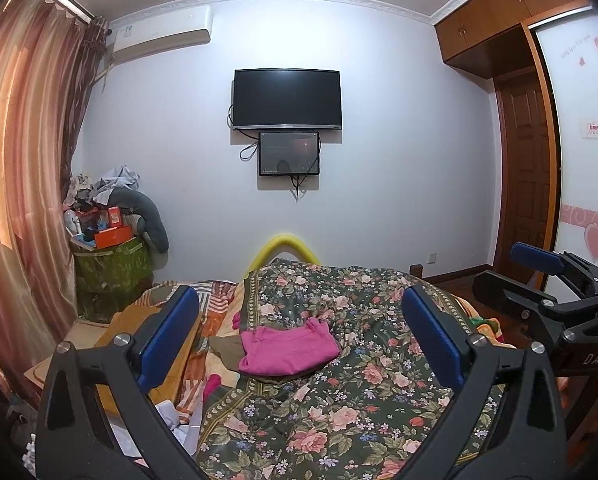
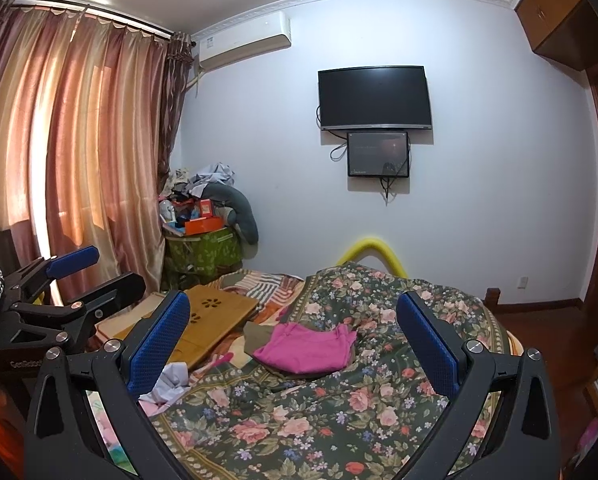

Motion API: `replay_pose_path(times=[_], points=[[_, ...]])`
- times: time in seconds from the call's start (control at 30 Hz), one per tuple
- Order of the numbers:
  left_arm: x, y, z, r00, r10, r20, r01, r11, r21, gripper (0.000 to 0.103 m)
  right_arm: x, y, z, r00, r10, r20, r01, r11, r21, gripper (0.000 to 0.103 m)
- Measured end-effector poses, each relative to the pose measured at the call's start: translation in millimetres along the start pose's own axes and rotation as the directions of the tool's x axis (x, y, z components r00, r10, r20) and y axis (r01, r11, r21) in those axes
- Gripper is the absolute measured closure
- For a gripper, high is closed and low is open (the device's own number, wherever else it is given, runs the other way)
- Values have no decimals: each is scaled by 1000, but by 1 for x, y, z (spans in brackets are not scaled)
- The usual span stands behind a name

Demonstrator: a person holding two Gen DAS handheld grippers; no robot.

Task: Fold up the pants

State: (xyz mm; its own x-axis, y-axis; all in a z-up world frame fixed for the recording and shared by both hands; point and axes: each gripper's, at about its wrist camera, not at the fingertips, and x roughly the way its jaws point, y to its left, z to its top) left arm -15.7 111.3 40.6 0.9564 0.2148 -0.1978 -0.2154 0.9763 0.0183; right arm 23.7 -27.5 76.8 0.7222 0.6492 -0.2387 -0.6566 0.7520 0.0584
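Folded pink pants (image 1: pixel 289 350) lie on the floral bedspread (image 1: pixel 339 400), on top of an olive garment (image 1: pixel 225 350). In the right wrist view the pink pants (image 2: pixel 309 348) lie mid-bed. My left gripper (image 1: pixel 299 336) is open and empty, held above the bed short of the pants. My right gripper (image 2: pixel 295 340) is open and empty, also held back from the pants. The right gripper shows at the right edge of the left wrist view (image 1: pixel 547 276), and the left gripper shows at the left of the right wrist view (image 2: pixel 83 276).
A wooden lap tray (image 2: pixel 211 320) and loose clothes (image 2: pixel 169 386) lie on the bed's left side. A green bin (image 1: pixel 113 272) piled with things stands by the curtains (image 1: pixel 23 160). A TV (image 1: pixel 287 98) hangs on the far wall. A yellow bed rail (image 1: pixel 285 248) is at the foot.
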Motion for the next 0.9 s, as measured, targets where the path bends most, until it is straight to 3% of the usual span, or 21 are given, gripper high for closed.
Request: replay_pose_path(times=[0.9], points=[[14,2,-1,998,-43,-44,42,999,-33,0,4,-3,0,1000,2,-9,-2,1000,14,0]])
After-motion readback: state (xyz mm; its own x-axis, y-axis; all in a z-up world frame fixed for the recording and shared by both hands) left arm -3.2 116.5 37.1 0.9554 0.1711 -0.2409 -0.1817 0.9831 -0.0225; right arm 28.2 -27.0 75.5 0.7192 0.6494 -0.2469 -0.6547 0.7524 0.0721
